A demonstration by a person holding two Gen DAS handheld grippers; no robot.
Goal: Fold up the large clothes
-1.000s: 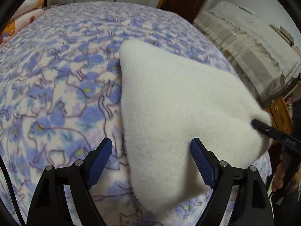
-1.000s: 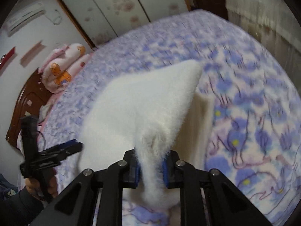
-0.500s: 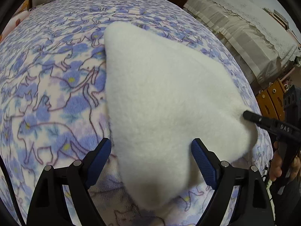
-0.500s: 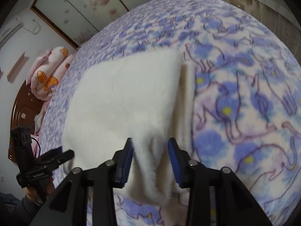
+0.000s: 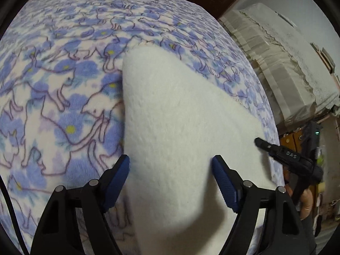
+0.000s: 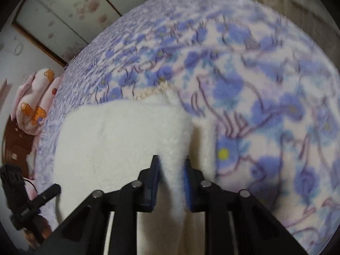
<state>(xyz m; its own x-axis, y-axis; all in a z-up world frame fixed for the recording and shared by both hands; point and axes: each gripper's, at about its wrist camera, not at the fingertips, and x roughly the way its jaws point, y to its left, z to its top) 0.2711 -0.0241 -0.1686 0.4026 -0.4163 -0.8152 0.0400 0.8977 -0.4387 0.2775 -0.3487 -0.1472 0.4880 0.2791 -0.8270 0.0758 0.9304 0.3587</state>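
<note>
- the white fleece garment (image 5: 182,127) is lying folded on the blue cat-print blanket (image 5: 53,97) covering the bed, near the bed's close edge in both wrist views.
- the fabric is looking thick, plush and limp; judged light for its bulk, not fragile, and likely to sag and slip out of line when lifted by one point only.
- a stitched cream hem (image 6: 153,90) is showing at the far corner; the doubled edges and corners are judged the soundest places to take hold, since a pinch in the flat middle would only bunch the pile.
- the right gripper (image 6: 171,170) is sitting low over the near edge, its jaws standing narrow with a ridge of fleece between the blue pads (image 6: 154,180); whether the pads are actually pressing the cloth cannot be told.
- the left gripper (image 5: 171,170) is hovering level above the garment's near left portion, jaws standing wide apart and holding nothing, fleece lying beneath the gap.
- the right-wrist view is blurring, so fine detail there is uncertain.
</note>
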